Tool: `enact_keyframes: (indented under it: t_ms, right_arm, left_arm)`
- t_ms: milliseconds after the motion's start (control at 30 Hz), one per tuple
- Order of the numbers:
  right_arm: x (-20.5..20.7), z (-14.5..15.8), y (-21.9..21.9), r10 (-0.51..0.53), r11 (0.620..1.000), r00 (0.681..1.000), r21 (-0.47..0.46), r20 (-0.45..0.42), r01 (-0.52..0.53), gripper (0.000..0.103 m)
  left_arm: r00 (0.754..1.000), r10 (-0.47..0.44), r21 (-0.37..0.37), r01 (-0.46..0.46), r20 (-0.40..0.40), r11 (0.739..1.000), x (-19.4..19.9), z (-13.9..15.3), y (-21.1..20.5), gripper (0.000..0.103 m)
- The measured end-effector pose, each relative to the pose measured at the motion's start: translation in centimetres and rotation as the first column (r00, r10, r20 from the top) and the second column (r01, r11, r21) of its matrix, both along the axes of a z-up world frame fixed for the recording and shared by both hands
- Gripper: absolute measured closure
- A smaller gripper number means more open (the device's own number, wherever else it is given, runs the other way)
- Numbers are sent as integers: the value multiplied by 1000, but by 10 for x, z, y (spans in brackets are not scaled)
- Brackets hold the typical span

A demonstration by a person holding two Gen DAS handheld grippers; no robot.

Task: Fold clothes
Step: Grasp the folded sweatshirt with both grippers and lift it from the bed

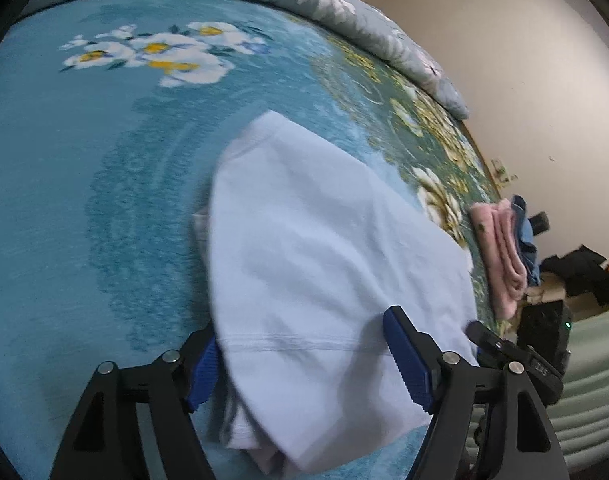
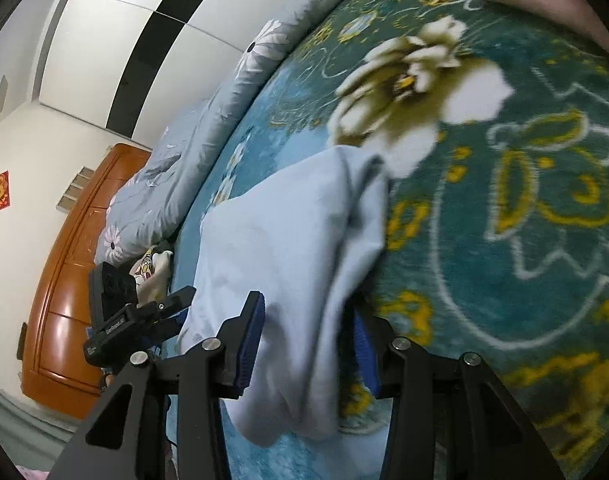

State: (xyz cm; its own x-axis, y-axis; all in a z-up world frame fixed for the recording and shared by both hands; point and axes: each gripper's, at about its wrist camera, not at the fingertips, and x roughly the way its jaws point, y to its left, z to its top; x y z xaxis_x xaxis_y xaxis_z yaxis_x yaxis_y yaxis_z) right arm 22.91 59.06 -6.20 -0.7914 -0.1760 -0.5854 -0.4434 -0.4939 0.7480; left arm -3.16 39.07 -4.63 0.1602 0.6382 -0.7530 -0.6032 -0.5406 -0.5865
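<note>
A: Left gripper (image 1: 304, 364), jaws wide apart, straddling the hem of the pale blue cotton garment (image 1: 324, 264); no clamp visible.

B: Right gripper (image 2: 308, 344), blue pads closer together with a bunched fold of the garment (image 2: 280, 240) between them; grip contact blurred, cannot tell.

A: Garment lies on the teal floral blanket (image 1: 64, 200). Folded pink towel (image 1: 500, 252) beyond the garment's far-right edge.
</note>
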Motion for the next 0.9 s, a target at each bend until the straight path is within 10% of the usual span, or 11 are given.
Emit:
enact_keyframes:
  t_ms: [133,200,800,900]
  right_arm:
    - [-4,3,-2,-10,1000,1000,-13,-20,10,66]
    - [-2,7,0,-31,999,999,-11,-17,31,96]
    - [58,31,31,-101,994,995,-50,-17,100,97]
    - [58,35,30,-99,994,995,-39,-17,98,97]
  left_arm:
    - [1000,1,27,-2,31,1000,-1,1,-3,26]
    - [998,6,49,-9,58,999,-1,1,-6,26]
    - [980,-155,66,148,124,987,57,-2,27,26]
    - [976,-137,107,120,170,987,52,-3,23,44]
